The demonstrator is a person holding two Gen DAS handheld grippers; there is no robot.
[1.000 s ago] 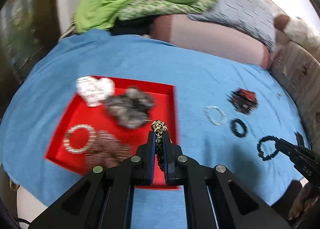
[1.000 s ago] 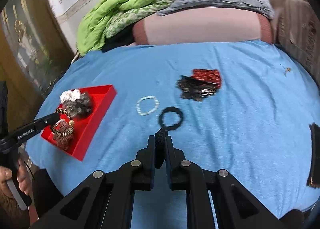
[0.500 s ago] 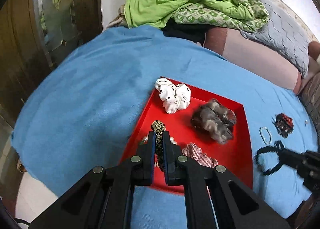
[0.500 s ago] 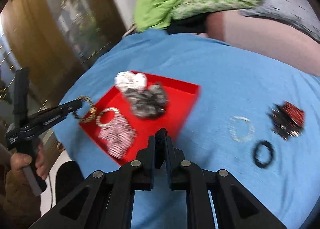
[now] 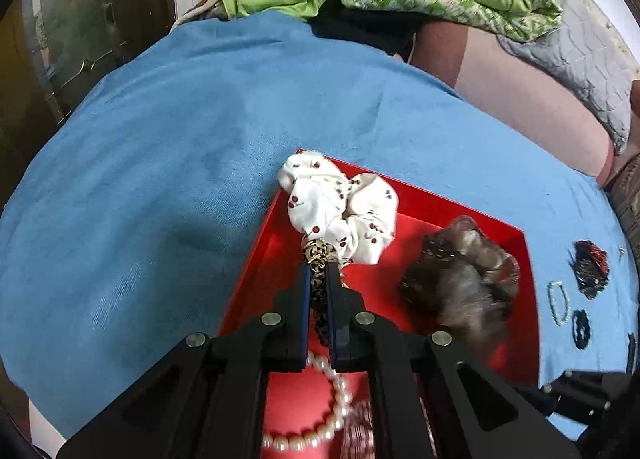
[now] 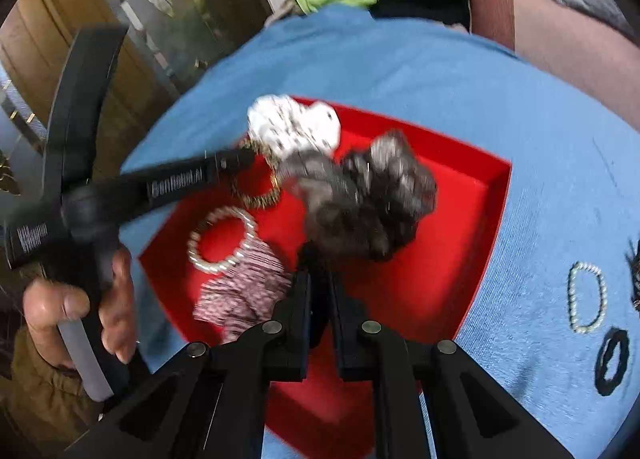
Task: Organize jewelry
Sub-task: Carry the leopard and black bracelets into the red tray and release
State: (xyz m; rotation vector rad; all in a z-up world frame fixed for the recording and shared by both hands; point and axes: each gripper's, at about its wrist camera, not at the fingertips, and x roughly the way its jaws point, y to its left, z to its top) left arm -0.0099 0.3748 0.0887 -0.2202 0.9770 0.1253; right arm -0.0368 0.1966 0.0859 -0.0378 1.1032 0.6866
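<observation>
Jewelry is mid-delivery: left tongs (image 5: 318, 279) clamp a gold-patterned bracelet (image 6: 256, 183) over the red tray (image 5: 460, 207), right tongs (image 6: 318, 283) pinch a dark bracelet (image 6: 316, 259) above it, so next comes lowering and releasing.

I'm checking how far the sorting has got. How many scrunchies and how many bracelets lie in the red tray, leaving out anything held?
Scrunchies: 3 (white spotted scrunchie, grey-brown scrunchie, pink-and-white striped scrunchie)
Bracelets: 1 (white pearl bracelet)
Total in the red tray: 4
Held, not counted: gold-patterned bracelet in the left gripper, dark bracelet in the right gripper.
</observation>
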